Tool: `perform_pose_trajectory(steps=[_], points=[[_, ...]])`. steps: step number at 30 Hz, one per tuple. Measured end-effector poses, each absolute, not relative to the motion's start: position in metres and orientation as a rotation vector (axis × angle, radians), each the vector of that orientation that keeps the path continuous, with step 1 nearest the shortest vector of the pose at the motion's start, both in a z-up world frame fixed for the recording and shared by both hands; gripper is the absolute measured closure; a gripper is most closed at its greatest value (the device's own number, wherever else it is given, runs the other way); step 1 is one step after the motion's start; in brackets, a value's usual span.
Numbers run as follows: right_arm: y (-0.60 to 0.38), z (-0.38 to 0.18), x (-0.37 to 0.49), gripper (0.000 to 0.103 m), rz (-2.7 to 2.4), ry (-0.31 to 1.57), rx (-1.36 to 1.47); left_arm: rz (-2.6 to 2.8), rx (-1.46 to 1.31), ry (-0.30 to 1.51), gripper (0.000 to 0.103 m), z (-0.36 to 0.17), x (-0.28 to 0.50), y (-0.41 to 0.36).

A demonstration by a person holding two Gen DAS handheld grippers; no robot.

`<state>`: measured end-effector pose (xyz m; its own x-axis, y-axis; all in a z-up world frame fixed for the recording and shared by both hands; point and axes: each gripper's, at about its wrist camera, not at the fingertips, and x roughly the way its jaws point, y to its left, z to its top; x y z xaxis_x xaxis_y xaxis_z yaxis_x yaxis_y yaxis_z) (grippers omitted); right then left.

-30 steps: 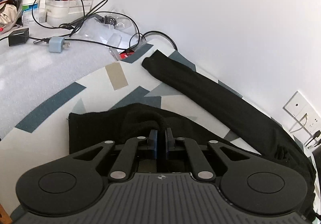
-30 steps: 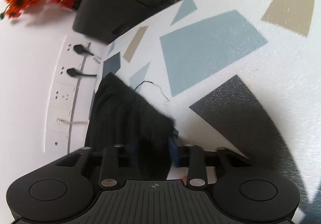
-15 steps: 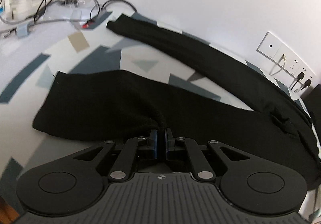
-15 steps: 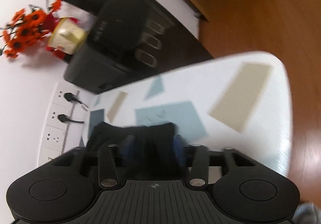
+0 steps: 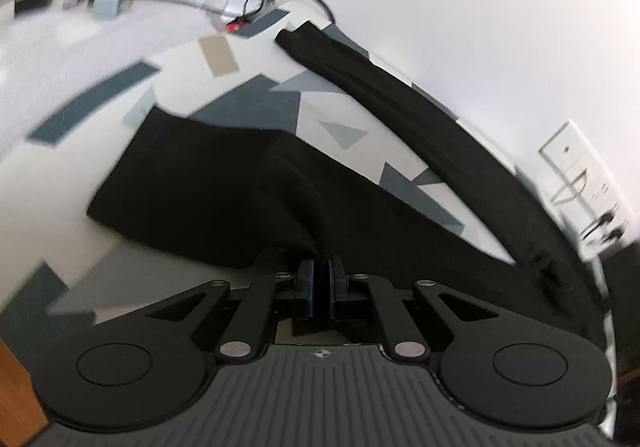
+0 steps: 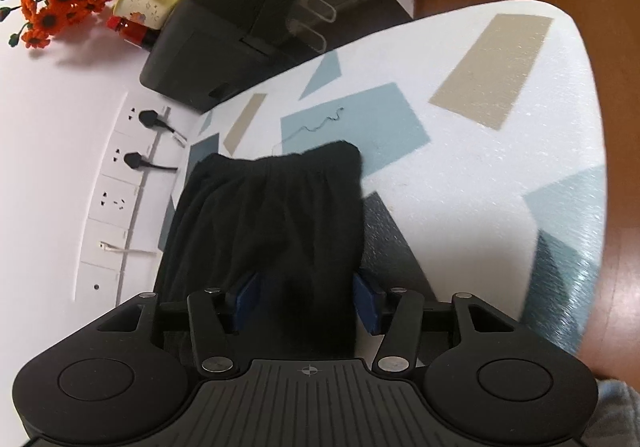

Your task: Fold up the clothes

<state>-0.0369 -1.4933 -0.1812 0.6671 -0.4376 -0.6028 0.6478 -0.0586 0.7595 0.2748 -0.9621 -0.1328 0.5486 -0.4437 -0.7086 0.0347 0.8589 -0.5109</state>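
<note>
- Two grippers on black trousers spread over patterned table.
- Left gripper pinches leg fabric — lift the fold clear, no dragging.
- Right gripper jaws apart, waistband loose between — keep that end flat.

Both views are evenly and brightly lit by soft light; no source is seen. Strong fisheye bending is shown toward the edges. The left wrist view is smeared by motion blur, worst from 9 to 12 o'clock. The right wrist view is sharper; detail is swallowed in the black garment, and soft shadows are cast on the wall.
</note>
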Motion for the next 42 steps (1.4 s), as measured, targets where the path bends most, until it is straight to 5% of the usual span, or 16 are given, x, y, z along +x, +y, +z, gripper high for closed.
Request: perform_pose_trajectory(steps=[3,10,19,20,22,23,30,35,42], points=[[-1.489,-0.181,-0.034,0.059,-0.898,0.214,1.307,-0.335,-0.72,1.037,0.093,-0.153,0.277,-0.945],[-1.469,-0.18,-0.034,0.059,-0.88,0.232,1.282,-0.23,-0.821,1.034,0.074,-0.167,0.269,-0.923],[-1.472,-0.179,-0.009,0.057,-0.859,0.248,1.326,-0.237,-0.837,0.946,0.073,-0.17,0.305,-0.934],[-1.474,-0.18,-0.005,0.06,-0.847,0.253,1.347,-0.227,-0.842,0.945,0.073,-0.17,0.309,-0.936],[-1.477,-0.181,0.002,0.092,-0.84,0.285,1.392,-0.185,-0.828,0.943,0.092,-0.166,0.313,-0.934],[-1.477,-0.18,0.002,0.099,-0.861,0.28,1.404,-0.162,-0.809,0.94,0.093,-0.163,0.312,-0.93],[-1.468,-0.147,-0.014,0.099,-0.881,0.174,1.299,-0.182,-0.515,0.81,0.097,-0.126,0.287,-0.902],[-1.467,-0.164,-0.022,0.099,-0.917,0.176,1.429,-0.189,-0.582,0.787,0.101,-0.124,0.285,-0.896],[-1.456,-0.139,-0.017,0.099,-0.955,0.153,1.363,-0.271,-0.454,0.525,0.101,-0.057,0.272,-0.913]])
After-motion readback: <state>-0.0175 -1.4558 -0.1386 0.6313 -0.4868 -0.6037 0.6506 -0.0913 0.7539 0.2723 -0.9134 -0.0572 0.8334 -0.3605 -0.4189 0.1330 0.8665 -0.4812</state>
